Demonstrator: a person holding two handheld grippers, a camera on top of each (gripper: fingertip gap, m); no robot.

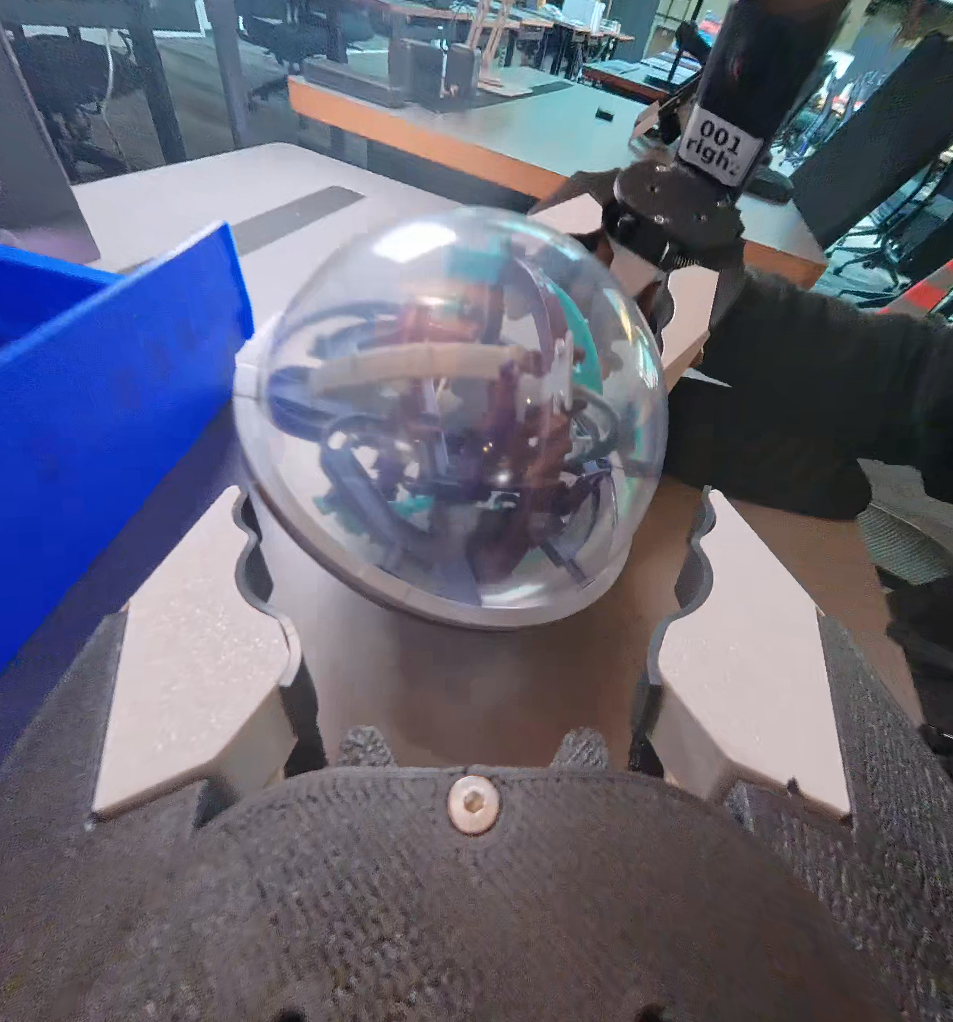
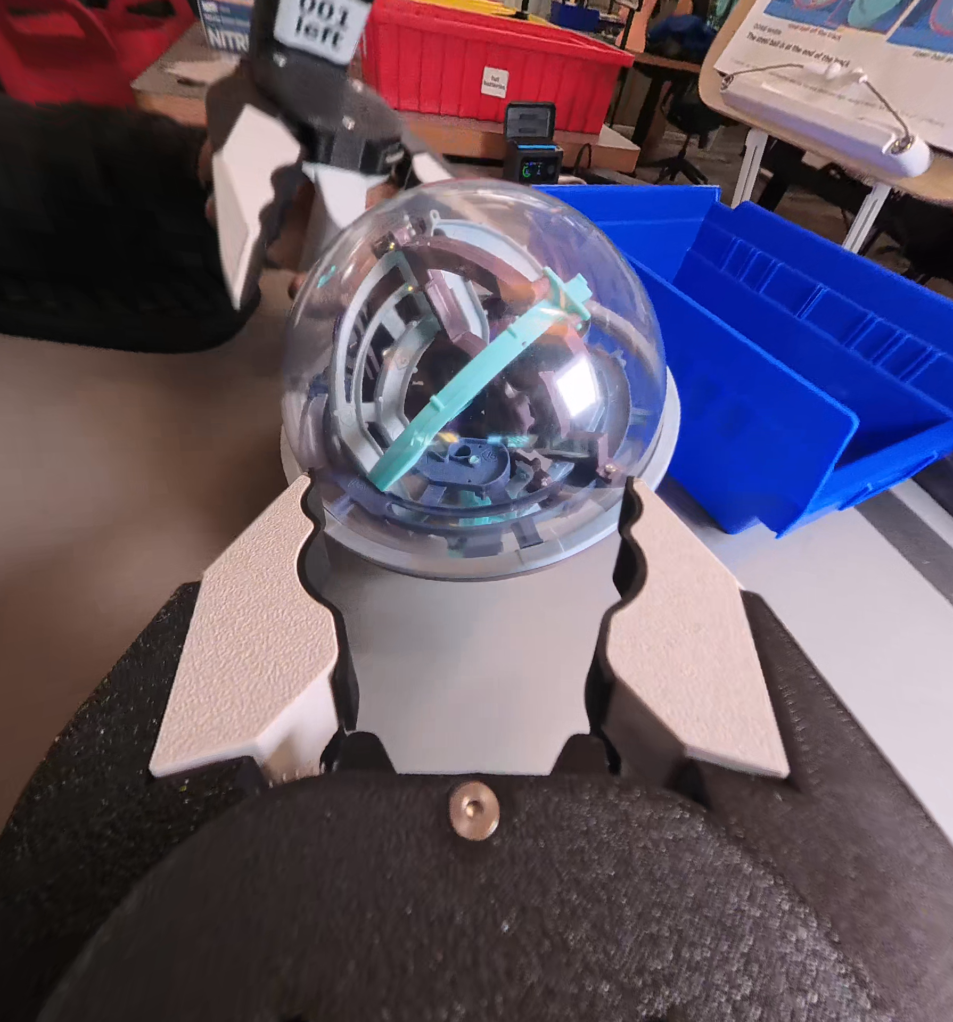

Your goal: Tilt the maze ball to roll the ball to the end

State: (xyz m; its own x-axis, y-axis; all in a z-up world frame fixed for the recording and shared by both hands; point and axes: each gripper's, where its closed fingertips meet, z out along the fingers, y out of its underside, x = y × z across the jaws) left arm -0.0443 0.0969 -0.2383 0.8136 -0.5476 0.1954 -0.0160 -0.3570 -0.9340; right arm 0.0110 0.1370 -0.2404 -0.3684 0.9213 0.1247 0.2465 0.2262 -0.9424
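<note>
A clear plastic maze ball sits tilted on a pale table, caught between two hand-held tongs that face each other across it. The right gripper has its two white fingertips spread wide and drawn up against the lower flanks of the dome, just above the grey rim band; whether the dark pads truly press on the shell is hard to tell. The left gripper approaches from the opposite side, its jaws spread even wider, the sphere standing just ahead of its tips and not yet between them, nothing in its grasp. A blue bin stands just beside the ball, to the right of the right tongs and to the left of the left ones. The ball looks light, rigid and smooth, so it would likely slip under a pinch near the top of the curve; the safer hold seems to be low, at the widest girth or the rim band, with the two tongs opposing each other. The small steel ball inside cannot be picked out with confidence.
</note>
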